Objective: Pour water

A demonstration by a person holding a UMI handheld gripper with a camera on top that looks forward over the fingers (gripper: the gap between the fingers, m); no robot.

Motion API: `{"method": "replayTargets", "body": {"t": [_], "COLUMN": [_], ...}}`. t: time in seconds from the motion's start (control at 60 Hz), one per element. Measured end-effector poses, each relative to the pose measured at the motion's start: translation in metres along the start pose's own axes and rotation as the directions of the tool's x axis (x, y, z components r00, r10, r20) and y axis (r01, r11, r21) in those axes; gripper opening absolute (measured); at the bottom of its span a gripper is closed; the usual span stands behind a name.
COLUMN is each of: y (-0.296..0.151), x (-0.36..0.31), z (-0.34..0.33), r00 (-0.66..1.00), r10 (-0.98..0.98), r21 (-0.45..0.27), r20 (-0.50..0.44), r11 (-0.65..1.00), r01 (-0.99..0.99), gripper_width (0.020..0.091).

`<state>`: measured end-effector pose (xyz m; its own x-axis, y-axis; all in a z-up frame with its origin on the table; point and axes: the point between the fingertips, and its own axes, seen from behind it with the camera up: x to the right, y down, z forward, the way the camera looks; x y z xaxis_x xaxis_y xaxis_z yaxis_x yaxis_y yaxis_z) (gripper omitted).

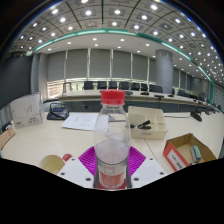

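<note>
Gripper (112, 172) fingers closed onto the lower body of the clear plastic bottle (112, 140), pink pads (92, 158) pressing both sides, red cap (113, 97) still on. Thin wall will likely flex and slip if squeezed hard, and water makes it bottom-heavy, so grip mid-body. Beyond: a tan cup (52, 163), cardboard box (187, 152), the table (40, 135).

a clear plastic bottle (112, 140) with a red cap stands upright between the gripper's (112, 172) two fingers, its lower part against the magenta pads (90, 160). it looks see-through and pale, the water level hard to tell. the cap is on.
</note>
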<state>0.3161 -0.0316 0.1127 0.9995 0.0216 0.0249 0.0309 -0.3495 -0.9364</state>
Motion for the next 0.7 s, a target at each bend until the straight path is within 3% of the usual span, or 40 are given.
{"method": "replayTargets", "body": {"t": [0.117, 0.15, 0.217, 0.3, 0.367, 0.433, 0.483, 0.7], "y": [0.031, 0.029, 0.028, 0.032, 0.038, 0.042, 0.043, 0.011], "x": [-0.002, -0.003, 0.003, 0.002, 0.007, 0.011, 0.013, -0.017], "z": [0.005, 0.001, 0.004, -0.002, -0.006, -0.014, -0.022, -0.098], "r00": [1.0, 1.0, 1.0, 0.999, 0.998, 0.996, 0.994, 0.988], "r10": [-0.006, 0.0, 0.007, 0.036, 0.05, 0.057, 0.066, 0.088], "r21": [-0.03, 0.005, 0.007, 0.009, -0.032, -0.077, -0.107, -0.175], "r20": [-0.003, -0.008, -0.01, -0.024, -0.044, -0.075, -0.086, -0.125], "r11": [1.0, 1.0, 1.0, 0.999, 0.998, 0.995, 0.991, 0.978], "r01": [0.006, 0.0, -0.007, -0.035, -0.052, -0.063, -0.075, -0.109], "gripper_width": [0.037, 0.037, 0.0401, 0.052, 0.0626, 0.0874, 0.0841, 0.0859]}}
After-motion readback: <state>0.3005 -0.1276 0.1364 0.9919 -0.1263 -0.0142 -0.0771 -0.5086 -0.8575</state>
